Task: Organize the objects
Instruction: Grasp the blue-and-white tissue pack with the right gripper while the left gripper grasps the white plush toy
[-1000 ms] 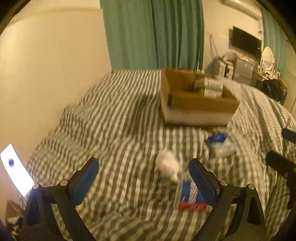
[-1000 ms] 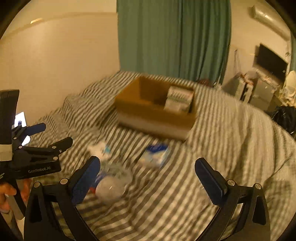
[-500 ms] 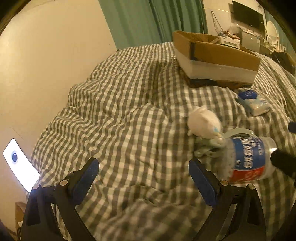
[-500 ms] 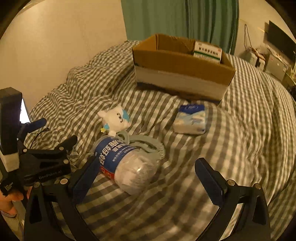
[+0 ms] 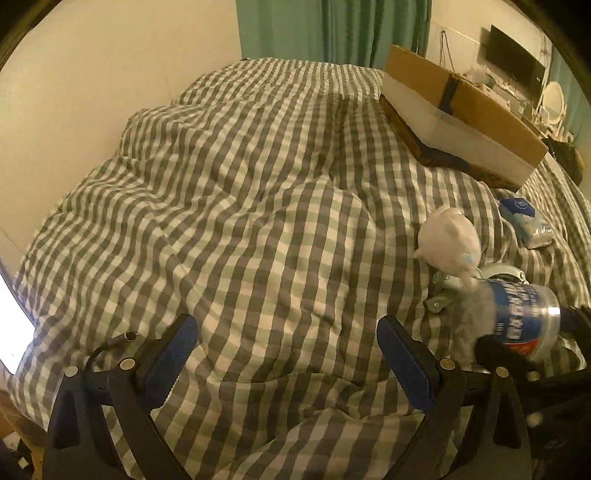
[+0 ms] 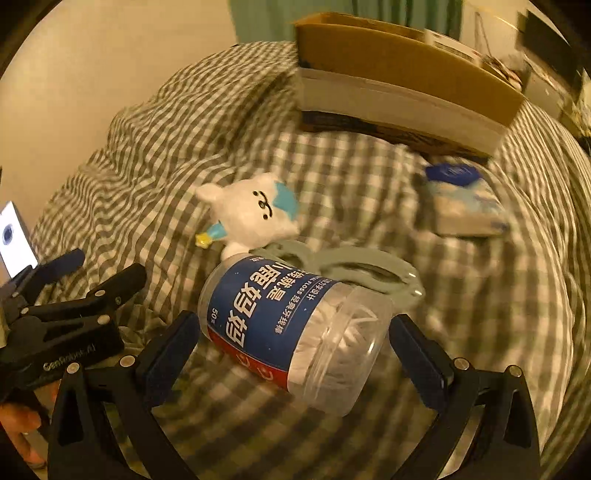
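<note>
A clear jar of dental floss picks (image 6: 291,325) with a blue and red label lies on its side on the checked duvet (image 5: 240,221). My right gripper (image 6: 295,347) is open, its fingers on either side of the jar without touching it. Behind the jar lie a pale green clamp (image 6: 354,266) and a white plush toy (image 6: 251,218). A blue tissue pack (image 6: 461,203) lies further right. My left gripper (image 5: 288,358) is open over bare duvet, left of the jar (image 5: 517,321) and plush (image 5: 448,240). The cardboard box (image 5: 454,110) stands at the back.
A cream wall (image 5: 110,74) runs along the bed's left side, with green curtains (image 5: 351,29) behind. A lit phone screen (image 6: 14,240) shows at the left edge. Furniture with a television (image 5: 513,62) stands beyond the box.
Both grippers have dropped lower and closer to the bed. The right one has moved in so the jar now lies between its open fingers. The left one has drifted left of the items.
</note>
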A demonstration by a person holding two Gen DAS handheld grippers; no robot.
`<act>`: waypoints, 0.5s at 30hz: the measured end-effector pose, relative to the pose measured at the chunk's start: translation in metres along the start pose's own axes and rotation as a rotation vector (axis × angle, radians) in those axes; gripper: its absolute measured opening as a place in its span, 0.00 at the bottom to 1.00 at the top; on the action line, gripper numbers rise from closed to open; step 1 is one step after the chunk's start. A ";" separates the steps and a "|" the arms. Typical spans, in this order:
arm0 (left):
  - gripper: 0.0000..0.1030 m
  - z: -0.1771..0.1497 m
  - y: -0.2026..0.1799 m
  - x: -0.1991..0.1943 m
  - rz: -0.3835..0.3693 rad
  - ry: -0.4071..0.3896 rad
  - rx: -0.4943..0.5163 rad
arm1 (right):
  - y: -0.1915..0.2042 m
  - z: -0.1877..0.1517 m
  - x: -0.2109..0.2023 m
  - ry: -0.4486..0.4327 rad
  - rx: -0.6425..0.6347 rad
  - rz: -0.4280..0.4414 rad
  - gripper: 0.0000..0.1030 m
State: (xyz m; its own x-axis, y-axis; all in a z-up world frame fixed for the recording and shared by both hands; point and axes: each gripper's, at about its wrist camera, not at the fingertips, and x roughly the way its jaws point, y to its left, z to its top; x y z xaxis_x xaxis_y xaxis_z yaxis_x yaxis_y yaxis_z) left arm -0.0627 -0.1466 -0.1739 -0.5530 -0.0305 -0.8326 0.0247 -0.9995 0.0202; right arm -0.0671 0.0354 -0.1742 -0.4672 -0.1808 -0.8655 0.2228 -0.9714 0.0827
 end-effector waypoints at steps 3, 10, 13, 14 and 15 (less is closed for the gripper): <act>0.97 0.001 0.002 0.001 0.004 0.005 -0.013 | 0.006 0.001 0.004 -0.007 -0.030 -0.007 1.00; 0.97 0.001 0.007 -0.001 0.015 0.004 -0.042 | 0.002 0.006 0.017 -0.011 -0.056 0.042 1.00; 0.97 0.000 0.008 -0.003 0.006 -0.005 -0.048 | 0.002 0.007 0.020 -0.009 -0.071 0.049 1.00; 0.97 0.001 0.008 -0.004 0.007 -0.010 -0.046 | 0.002 0.006 0.019 -0.011 -0.081 0.051 1.00; 0.97 0.000 0.007 -0.006 0.009 -0.014 -0.042 | 0.003 0.005 0.018 -0.020 -0.086 0.055 0.94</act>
State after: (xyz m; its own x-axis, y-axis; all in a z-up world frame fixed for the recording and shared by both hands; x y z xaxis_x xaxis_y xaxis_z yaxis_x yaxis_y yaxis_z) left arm -0.0597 -0.1530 -0.1687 -0.5646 -0.0401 -0.8244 0.0642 -0.9979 0.0045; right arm -0.0794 0.0286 -0.1871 -0.4686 -0.2376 -0.8509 0.3210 -0.9431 0.0866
